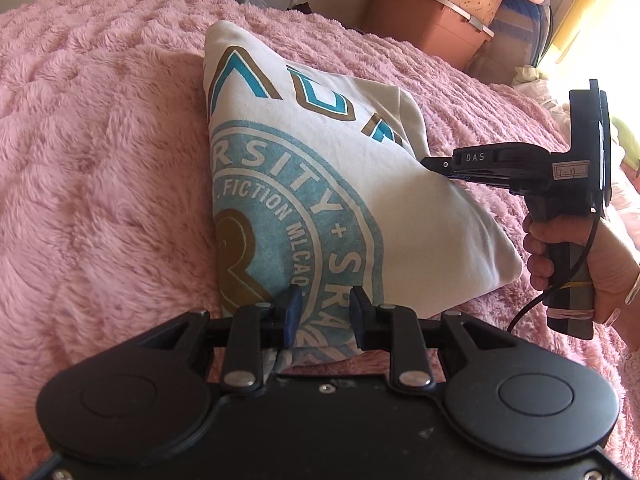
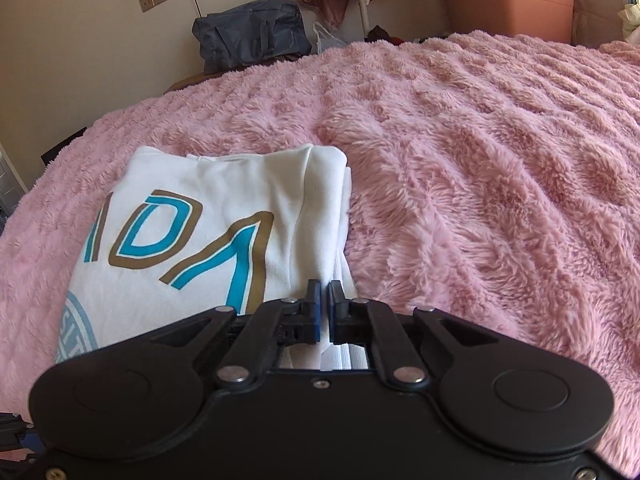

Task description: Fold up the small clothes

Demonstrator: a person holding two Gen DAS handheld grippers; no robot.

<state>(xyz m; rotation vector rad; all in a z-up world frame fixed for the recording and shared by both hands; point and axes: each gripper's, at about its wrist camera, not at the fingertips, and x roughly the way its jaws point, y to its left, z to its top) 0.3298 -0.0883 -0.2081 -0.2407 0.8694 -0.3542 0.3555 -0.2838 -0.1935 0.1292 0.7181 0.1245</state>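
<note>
- Left claw (image 1: 323, 304) stands with its fingers parted, a wide gap between the blue pads, hovering over the near edge of the white printed shirt (image 1: 320, 200); cloth shows beneath and behind the fingers, but I cannot tell whether any pad touches it, and nothing is pinched.
- Right claw (image 2: 325, 300) has its pads drawn nearly together, with only a thin slit between them; in the left wrist view its tip (image 1: 436, 164) lies at the shirt's 3 o'clock edge. White fabric lies under and behind its fingers in its own view, but whether it pinches a layer I cannot tell.
- White printed shirt lies on the pink fluffy bedspread (image 1: 100, 140), already folded to a compact packet: sleeves are tucked out of sight, and stacked layers show along its edge at 1 o'clock in the right wrist view (image 2: 344, 184).
- My judgement: the folding is far along. What seems left is at most one last fold or a squaring of the edges, then letting go.
- Containers: a brownish-pink lidded storage bin (image 2: 508, 0) stands past the bed at 1 o'clock in the right wrist view; its lid is on, so its contents are hidden.
- Dark blue bag (image 2: 252, 34) sits at 11 o'clock in that view, closed or slumped; what it holds cannot be seen.
</note>
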